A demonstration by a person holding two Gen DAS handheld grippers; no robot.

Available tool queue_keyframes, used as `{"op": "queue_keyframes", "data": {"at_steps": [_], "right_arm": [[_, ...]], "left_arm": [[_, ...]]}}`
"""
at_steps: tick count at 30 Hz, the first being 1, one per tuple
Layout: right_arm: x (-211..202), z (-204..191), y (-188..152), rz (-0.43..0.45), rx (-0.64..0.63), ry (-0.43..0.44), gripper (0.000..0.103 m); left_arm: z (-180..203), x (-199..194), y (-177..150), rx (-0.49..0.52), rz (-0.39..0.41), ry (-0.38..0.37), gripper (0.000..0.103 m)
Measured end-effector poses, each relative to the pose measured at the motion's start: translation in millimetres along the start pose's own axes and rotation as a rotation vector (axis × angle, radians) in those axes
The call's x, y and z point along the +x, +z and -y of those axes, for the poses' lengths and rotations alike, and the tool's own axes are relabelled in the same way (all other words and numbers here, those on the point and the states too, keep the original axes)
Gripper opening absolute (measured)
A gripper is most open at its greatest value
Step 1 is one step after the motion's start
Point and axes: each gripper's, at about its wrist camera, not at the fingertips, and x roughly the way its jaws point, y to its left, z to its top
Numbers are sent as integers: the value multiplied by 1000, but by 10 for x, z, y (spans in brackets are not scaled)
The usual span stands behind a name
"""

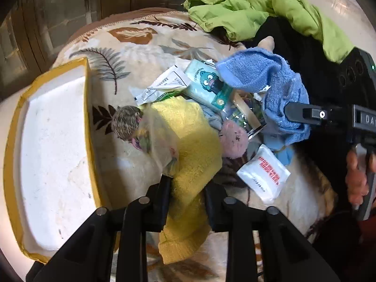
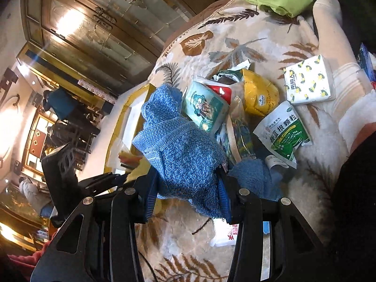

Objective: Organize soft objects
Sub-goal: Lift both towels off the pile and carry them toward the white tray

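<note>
Left gripper [image 1: 188, 188] clenched on yellow towel [image 1: 192, 155] beside the foam box [image 1: 47, 141]; right gripper [image 2: 188, 188] grasped blue towel [image 2: 181, 145] above the heap. Only the left wrist view showed a pink plush [image 1: 232, 138]. Only the right wrist view showed a lemon-print tissue pack [image 2: 307, 80].

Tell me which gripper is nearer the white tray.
Left. The left gripper, shut on the yellow towel, is right beside the white tray; the right gripper holds the blue towel farther off.
</note>
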Motion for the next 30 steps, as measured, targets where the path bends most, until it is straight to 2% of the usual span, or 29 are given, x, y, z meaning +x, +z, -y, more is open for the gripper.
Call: {"op": "queue_keyframes", "data": {"at_steps": [2, 4, 5, 7, 13, 15, 18, 21, 23, 25, 28, 30], "right_arm": [[14, 13, -6, -5, 8, 8, 43], [25, 6, -23, -10, 1, 4, 43], [32, 6, -24, -14, -1, 3, 43], [39, 8, -29, -19, 0, 4, 44], [65, 13, -17, -20, 6, 9, 44], [69, 16, -17, -20, 6, 9, 44], [71, 11, -27, -23, 5, 8, 44], [75, 15, -36, -24, 3, -4, 44], [68, 14, -42, -22, 0, -9, 44], [52, 11, -43, -15, 0, -14, 44], [20, 0, -44, -7, 6, -6, 44], [5, -28, -33, -3, 7, 3, 44]], "left_arm": [[-6, 16, -27, -4, -19, 25, 39], [-21, 28, -59, -12, -46, 66, 56], [-31, 17, -79, -14, -54, 88, 59], [-49, -63, -123, -25, -43, 87, 60], [67, -296, -105, -18, 4, 8, 60], [135, -236, -48, 3, 4, 22, 61], [210, 44, 44, 18, -44, 34, 61], [290, 319, 38, 68, -92, 102, 61], [329, 334, 12, 84, -71, 132, 58], [274, 239, 25, 53, -51, 92, 21], [165, 43, 61, 15, -38, 23, 5], [161, -51, 75, 13, -30, 0, 5]]}}
